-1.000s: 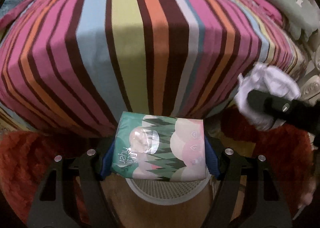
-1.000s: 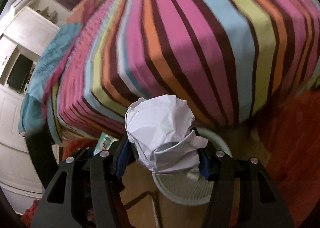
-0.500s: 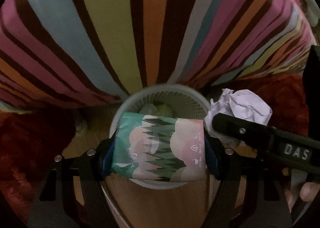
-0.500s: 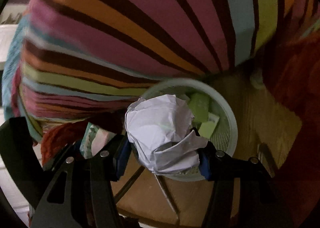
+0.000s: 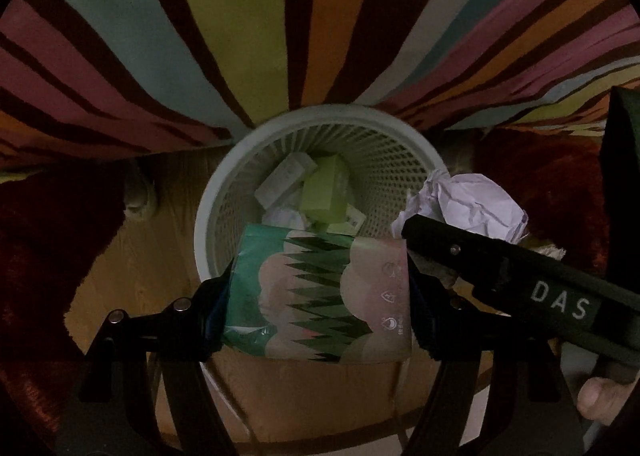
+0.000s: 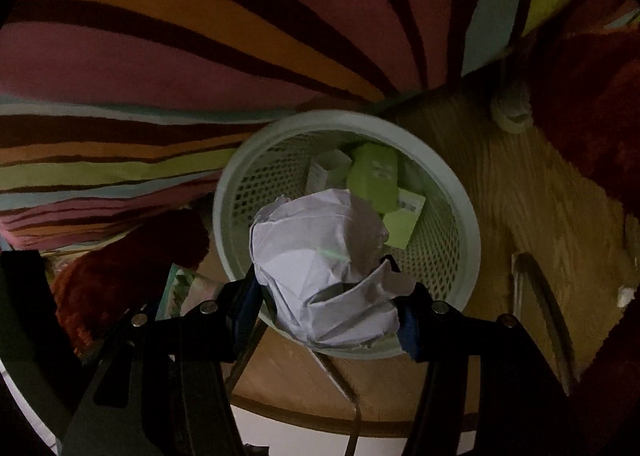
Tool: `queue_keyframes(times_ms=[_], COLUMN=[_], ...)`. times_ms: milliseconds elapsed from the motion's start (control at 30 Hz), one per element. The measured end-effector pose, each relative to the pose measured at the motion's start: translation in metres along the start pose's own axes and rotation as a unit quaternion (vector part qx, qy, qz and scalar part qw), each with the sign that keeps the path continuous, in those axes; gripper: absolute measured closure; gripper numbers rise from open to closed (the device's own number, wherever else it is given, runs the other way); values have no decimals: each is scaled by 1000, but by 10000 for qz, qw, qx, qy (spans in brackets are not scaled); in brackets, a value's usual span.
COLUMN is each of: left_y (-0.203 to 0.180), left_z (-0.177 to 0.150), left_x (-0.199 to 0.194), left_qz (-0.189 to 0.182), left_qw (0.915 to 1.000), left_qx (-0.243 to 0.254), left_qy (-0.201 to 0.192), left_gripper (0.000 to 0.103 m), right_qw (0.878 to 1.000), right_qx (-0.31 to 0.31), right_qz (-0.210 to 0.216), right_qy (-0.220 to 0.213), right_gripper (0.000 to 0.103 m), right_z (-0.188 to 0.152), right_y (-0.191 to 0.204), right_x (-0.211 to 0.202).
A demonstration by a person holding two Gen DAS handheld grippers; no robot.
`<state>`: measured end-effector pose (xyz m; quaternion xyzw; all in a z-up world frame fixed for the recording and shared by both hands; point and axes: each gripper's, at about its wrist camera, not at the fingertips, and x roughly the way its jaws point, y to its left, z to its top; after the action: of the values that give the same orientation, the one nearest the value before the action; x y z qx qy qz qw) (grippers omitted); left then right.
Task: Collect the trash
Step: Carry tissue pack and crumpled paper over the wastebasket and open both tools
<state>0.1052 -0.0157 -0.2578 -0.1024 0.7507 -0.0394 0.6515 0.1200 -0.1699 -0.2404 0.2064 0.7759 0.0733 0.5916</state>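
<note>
Both sets of jaws are clamped on trash right now. Left gripper (image 5: 320,288) is squeezing a tissue pack (image 5: 320,292) with a green forest print, holding it flat across its width, and the right gripper (image 6: 330,304) has a crumpled ball of white paper (image 6: 324,268) pinched between its pads. Both loads hang right over the mouth of a pale mesh wastebasket (image 5: 224,192), the pack over the near rim and the paper ball toward the right side of it. In the left wrist view the right gripper's arm cuts across in front, with "DAS" printed on it. Down in the basket there's already a lime green box (image 6: 374,172) and a white carton (image 6: 328,172). Basket sits on a wood floor (image 6: 532,192), tucked against a striped bedspread (image 5: 256,16), with a red shaggy rug (image 6: 592,104) beside it.
</note>
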Motion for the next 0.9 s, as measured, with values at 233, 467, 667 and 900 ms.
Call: queue_keyframes(times_ms=[233, 467, 667, 900], left_y=[0, 0, -1, -1], left_z=[2, 4, 6, 7], left_x=[5, 12, 12, 14], left_qz=[40, 55, 79, 48], left_qw=[9999, 9995, 9993, 9991], left_qx=[-7, -61, -46, -75], left_qy=[162, 290, 351, 414], left_gripper=[32, 32, 32, 32], right_qw=[9996, 9994, 9993, 9992], right_qx=[162, 165, 164, 131], right_qz=[-55, -79, -83, -91], right_qy=[214, 299, 334, 366], right_gripper=[48, 48, 48, 48], right_z=[4, 9, 9, 9], right_y=[0, -1, -4, -5], right_x=[16, 20, 24, 26])
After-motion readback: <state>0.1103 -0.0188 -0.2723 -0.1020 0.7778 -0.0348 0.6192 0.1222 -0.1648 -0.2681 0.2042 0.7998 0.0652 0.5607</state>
